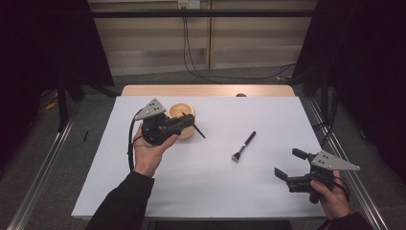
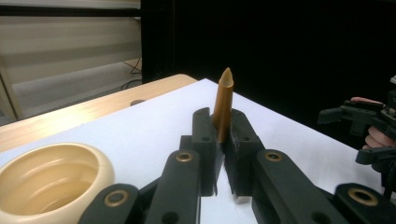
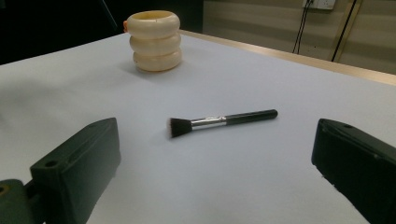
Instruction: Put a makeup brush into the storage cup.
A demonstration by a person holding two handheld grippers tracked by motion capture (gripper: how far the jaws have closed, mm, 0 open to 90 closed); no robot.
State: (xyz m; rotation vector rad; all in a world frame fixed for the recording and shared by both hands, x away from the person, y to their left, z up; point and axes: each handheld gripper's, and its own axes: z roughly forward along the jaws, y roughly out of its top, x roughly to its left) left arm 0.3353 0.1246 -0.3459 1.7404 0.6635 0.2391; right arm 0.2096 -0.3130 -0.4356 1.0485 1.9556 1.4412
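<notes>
My left gripper (image 1: 190, 124) hovers beside a cream ringed cup (image 1: 178, 108) at the table's back left. In the left gripper view its jaws (image 2: 222, 122) are shut on a brown pointed handle (image 2: 223, 100) that sticks up past the fingertips; the handle's other end is hidden. The cup (image 2: 51, 179) sits just left of those jaws. A makeup brush (image 1: 244, 145) with a black handle and silver ferrule lies flat mid-table. My right gripper (image 1: 288, 163) stands open near the front right, aimed at the brush (image 3: 219, 122), with the cup (image 3: 155, 42) farther behind.
A white sheet (image 1: 206, 187) covers the table, with a wooden strip (image 1: 206, 90) bare along the far edge. Dark curtains hang on both sides and cables run down the back wall. The right gripper (image 2: 355, 116) appears far off in the left gripper view.
</notes>
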